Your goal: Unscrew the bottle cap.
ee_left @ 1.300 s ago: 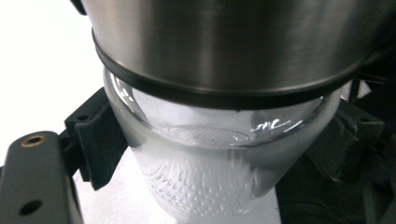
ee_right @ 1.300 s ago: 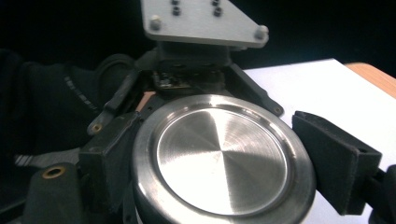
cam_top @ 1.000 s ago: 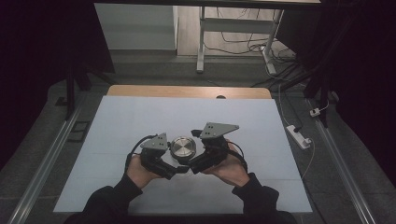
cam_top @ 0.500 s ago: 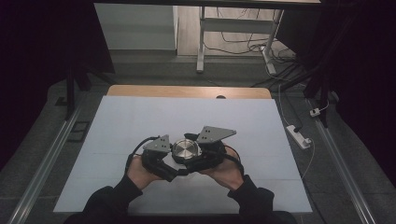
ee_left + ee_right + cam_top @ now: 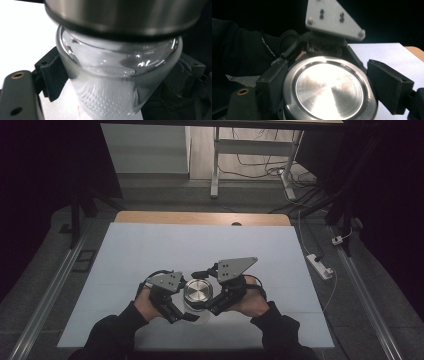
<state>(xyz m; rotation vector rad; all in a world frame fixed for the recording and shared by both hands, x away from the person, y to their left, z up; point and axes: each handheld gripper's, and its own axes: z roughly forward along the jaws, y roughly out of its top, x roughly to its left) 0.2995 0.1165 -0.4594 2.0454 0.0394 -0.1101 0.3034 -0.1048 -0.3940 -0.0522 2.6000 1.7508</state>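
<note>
Two grippers meet at a glass jar near the table's front edge: your left gripper clamps its glass body, your right gripper closes around its metal lid.

clear dimpled glass jar, brushed silver lid, white table.

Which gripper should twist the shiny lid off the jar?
Probably the right gripper: its jaws sit either side of the metal lid. The left gripper has its jaws around the glass jar below, so it can steady it.
</note>
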